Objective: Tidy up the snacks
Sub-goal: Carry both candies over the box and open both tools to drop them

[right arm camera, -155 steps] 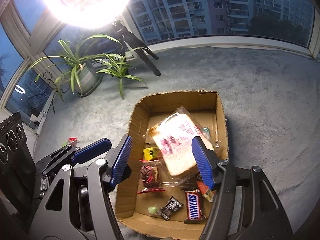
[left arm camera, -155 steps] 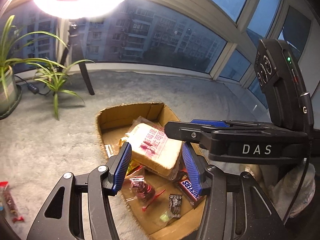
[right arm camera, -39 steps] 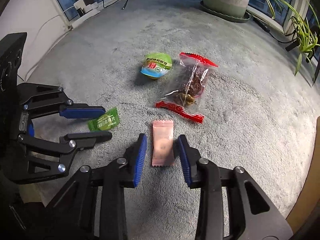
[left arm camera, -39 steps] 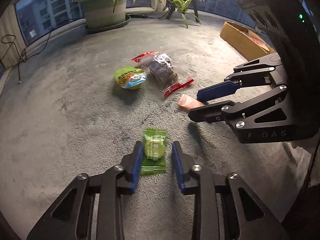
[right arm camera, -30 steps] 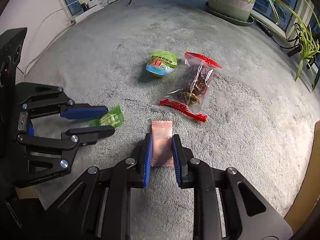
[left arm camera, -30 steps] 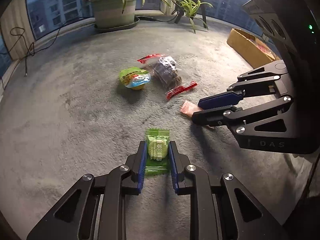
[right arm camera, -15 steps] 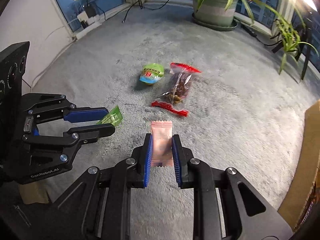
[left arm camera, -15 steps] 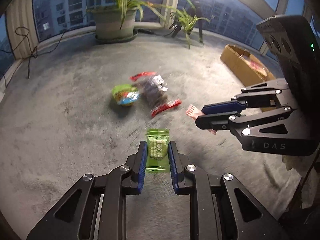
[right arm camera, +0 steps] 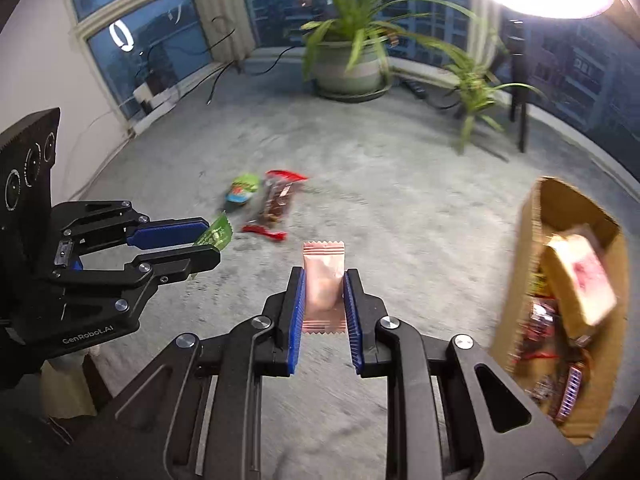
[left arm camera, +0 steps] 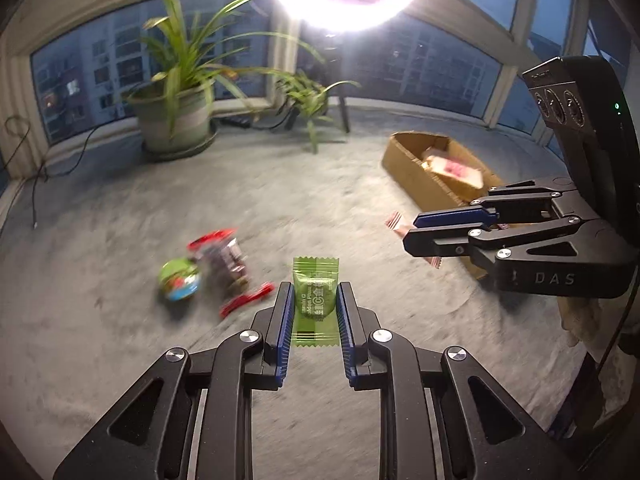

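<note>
Both sweets are off the carpet now: a second ago they still lay on it between closing jaws, and now each hangs clear in the air, which means the picking-up is done and what remains is the carry to the box. The left gripper (left arm camera: 314, 312) is clamped narrow on the green candy (left arm camera: 315, 300), its wrapper standing upright between the blue pads, and the right gripper (right arm camera: 323, 300) pinches the pink candy (right arm camera: 323, 280) the same way. Left behind on the grey carpet (right arm camera: 400, 216) sit the jelly cup (right arm camera: 242, 188) and, just beside it, the clear bag of dark snacks (right arm camera: 276, 200) with its red strips, so there looks to be at least one more trip to make. Off to the right waits the cardboard box (right arm camera: 524, 248), open at the top and already well stocked: a wrapped slice of bread (right arm camera: 580, 280) lies tilted on the heap, with dark and red wrappers under it, too blurred to name. The pot plant (right arm camera: 348, 64) stands well behind, by the window
</note>
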`<act>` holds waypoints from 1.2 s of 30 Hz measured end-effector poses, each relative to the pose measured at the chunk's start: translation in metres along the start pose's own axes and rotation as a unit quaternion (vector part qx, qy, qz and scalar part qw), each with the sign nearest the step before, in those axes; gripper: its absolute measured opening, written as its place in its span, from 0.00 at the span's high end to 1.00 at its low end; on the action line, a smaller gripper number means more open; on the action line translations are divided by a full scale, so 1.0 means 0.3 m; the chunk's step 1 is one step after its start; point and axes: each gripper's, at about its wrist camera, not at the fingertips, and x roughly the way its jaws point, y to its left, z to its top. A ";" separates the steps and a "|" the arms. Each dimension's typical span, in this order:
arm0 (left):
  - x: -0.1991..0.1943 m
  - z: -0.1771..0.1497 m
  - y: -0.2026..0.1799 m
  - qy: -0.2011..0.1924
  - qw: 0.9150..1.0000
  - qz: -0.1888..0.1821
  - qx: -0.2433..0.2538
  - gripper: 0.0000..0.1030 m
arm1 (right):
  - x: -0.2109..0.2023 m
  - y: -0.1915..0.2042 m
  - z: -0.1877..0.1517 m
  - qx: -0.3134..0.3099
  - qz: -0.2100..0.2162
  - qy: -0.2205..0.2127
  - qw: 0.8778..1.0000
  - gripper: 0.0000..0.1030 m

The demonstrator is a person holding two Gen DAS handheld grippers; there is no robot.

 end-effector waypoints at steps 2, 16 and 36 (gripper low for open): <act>0.008 0.018 -0.036 -0.003 1.000 -0.007 0.007 0.81 | -0.037 -0.039 -0.011 0.008 -0.009 -0.007 1.000 0.81; 0.144 0.159 -0.350 -0.014 0.996 -0.076 0.052 0.81 | -0.221 -0.374 -0.145 0.084 -0.075 -0.028 0.993 0.81; 0.344 0.237 -0.587 0.024 0.990 -0.131 0.052 0.75 | -0.235 -0.612 -0.260 0.140 -0.115 -0.011 0.983 0.65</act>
